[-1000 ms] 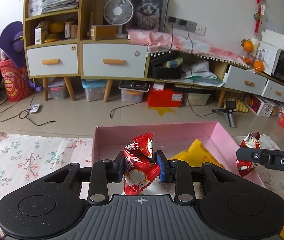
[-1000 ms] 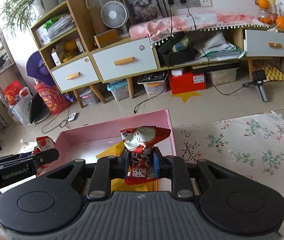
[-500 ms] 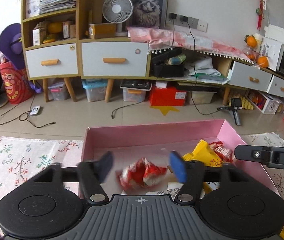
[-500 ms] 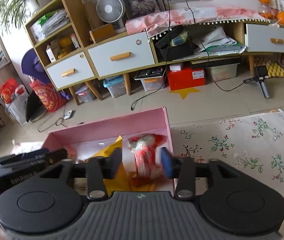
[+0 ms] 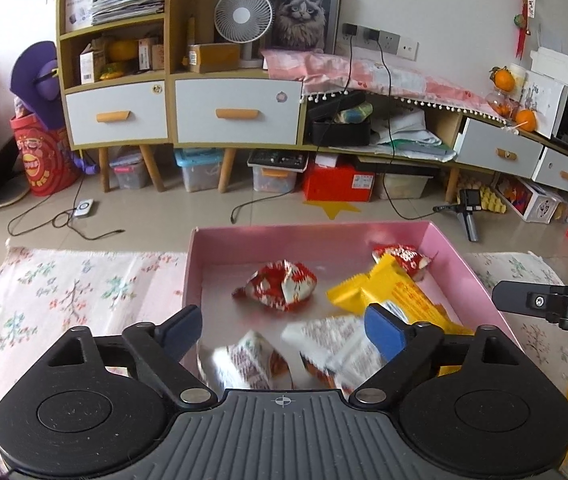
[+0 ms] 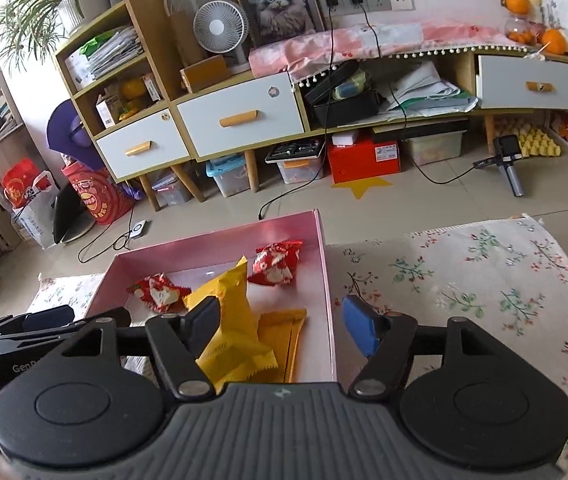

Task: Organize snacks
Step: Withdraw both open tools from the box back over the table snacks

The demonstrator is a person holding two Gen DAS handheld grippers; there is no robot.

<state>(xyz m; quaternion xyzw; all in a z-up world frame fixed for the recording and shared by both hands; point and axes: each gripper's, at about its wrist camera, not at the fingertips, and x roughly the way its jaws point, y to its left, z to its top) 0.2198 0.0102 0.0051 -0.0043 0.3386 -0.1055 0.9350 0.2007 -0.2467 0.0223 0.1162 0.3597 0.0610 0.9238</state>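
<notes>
Red snack packets (image 5: 279, 285) and yellow packets (image 6: 232, 322) lie loose inside pink box (image 5: 476, 276) on floral cloth (image 6: 484, 272), left gripper (image 5: 284, 330) and right gripper (image 6: 281, 326) above it, jaws spreading apart, gripping nothing.

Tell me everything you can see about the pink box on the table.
The pink rectangular box looks like cardboard, open-topped, with low pink walls and a shiny silvery floor. It sits flat on the floral tablecloth. Inside lie red-and-white snack packets, yellow packets and white ones, some overlapping.
</notes>
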